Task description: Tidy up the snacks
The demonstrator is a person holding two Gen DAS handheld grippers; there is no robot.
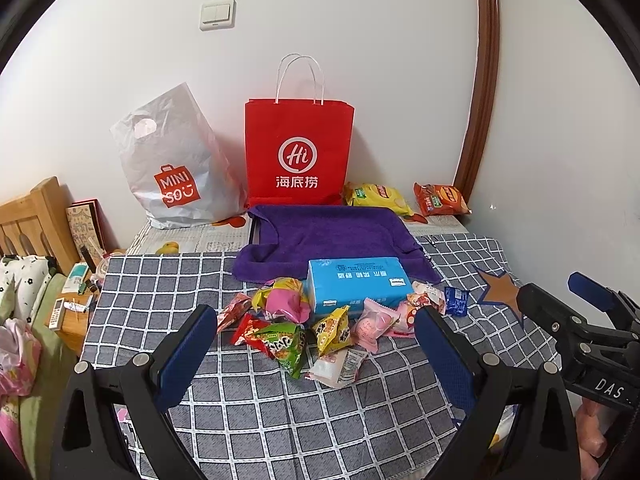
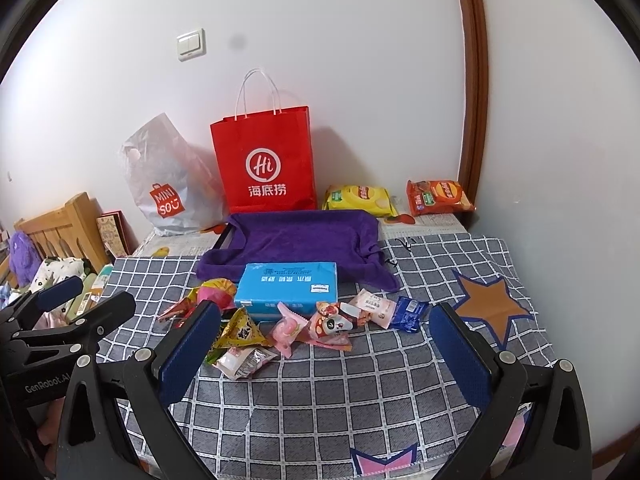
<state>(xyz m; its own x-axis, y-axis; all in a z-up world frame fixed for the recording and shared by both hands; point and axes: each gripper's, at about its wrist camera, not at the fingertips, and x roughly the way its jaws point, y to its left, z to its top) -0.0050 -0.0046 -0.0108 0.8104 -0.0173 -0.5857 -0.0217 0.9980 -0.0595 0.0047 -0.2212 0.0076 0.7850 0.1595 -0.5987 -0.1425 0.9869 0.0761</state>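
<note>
Both tools stand wide open and hold nothing: the left gripper (image 1: 314,346) and the right gripper (image 2: 326,344) hover low over the checked cloth (image 1: 280,412), probably to choose a first packet. The small snacks (image 1: 316,330) lie in a heap at the frame centre, touching a blue tissue pack (image 1: 356,284). Behind, a red paper bag (image 1: 298,152) leans on the white wall, perhaps the container

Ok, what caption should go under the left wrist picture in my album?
Open left tongs hover over a pile of snack packets beside a blue tissue pack, red paper bag behind.
</note>
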